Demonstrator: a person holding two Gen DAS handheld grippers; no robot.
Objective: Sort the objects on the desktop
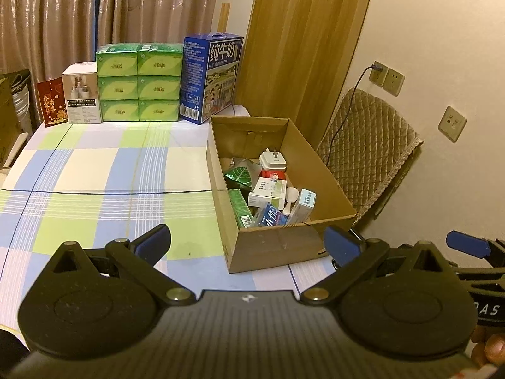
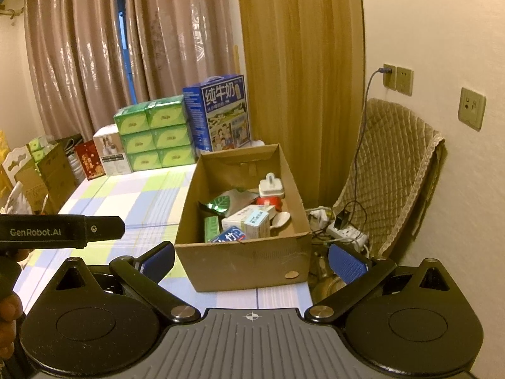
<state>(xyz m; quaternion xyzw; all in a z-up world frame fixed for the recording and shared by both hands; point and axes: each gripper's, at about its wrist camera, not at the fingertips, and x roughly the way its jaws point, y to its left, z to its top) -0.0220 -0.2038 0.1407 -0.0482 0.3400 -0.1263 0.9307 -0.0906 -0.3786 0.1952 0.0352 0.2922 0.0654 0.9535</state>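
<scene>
A brown cardboard box (image 1: pixel 277 246) stands at the table's right edge; it also shows in the right wrist view (image 2: pixel 246 259). It holds several small items: a white plug adapter (image 1: pixel 273 159), a green leaf packet (image 1: pixel 239 175), a white medicine box (image 1: pixel 267 192), a blue packet (image 1: pixel 270 218) and a white spoon (image 1: pixel 291 198). My left gripper (image 1: pixel 247 241) is open and empty, just in front of the box. My right gripper (image 2: pixel 252 260) is open and empty, also just in front of the box.
A checked tablecloth (image 1: pixel 104 177) covers the table. At the back stand green tissue packs (image 1: pixel 139 83), a blue milk carton (image 1: pixel 211 79), a white box (image 1: pixel 81 94) and a red card (image 1: pixel 52 102). A quilted chair (image 2: pixel 391 170) and power strip (image 2: pixel 345 232) are right of the table.
</scene>
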